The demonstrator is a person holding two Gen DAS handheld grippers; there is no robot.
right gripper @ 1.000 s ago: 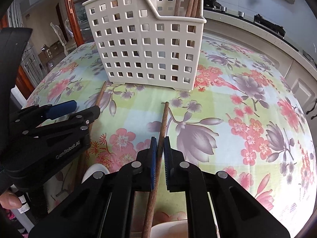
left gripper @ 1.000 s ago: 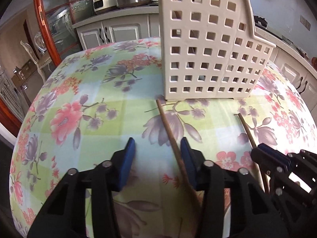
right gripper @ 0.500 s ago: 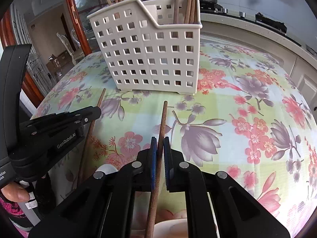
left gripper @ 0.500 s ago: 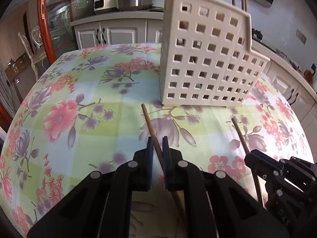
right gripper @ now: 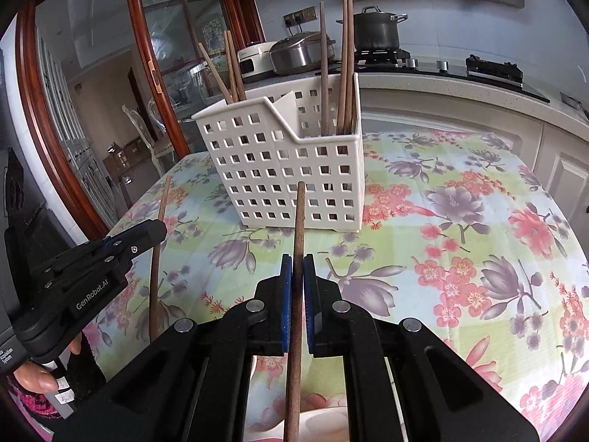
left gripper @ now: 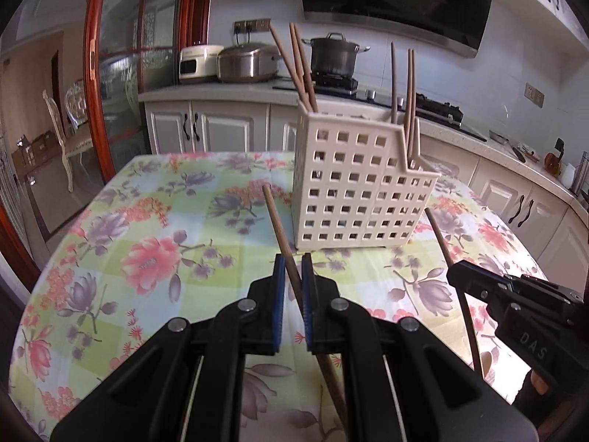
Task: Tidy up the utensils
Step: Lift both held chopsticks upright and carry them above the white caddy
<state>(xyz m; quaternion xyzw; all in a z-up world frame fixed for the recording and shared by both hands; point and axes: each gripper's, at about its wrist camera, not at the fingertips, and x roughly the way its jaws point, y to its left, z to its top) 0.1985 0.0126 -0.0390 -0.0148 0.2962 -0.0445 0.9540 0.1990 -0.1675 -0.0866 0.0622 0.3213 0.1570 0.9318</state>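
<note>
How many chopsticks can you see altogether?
8: three in the basket's tall end, three in its low end, one in each gripper. More may be hidden inside.

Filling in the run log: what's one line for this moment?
left claw: shut on left chopstick | right claw: shut on right chopstick | basket: chopsticks inside, both ends

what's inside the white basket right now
The white basket holds wooden chopsticks standing in two groups: three at its taller end, three at its lower end. Its floor is hidden.
</note>
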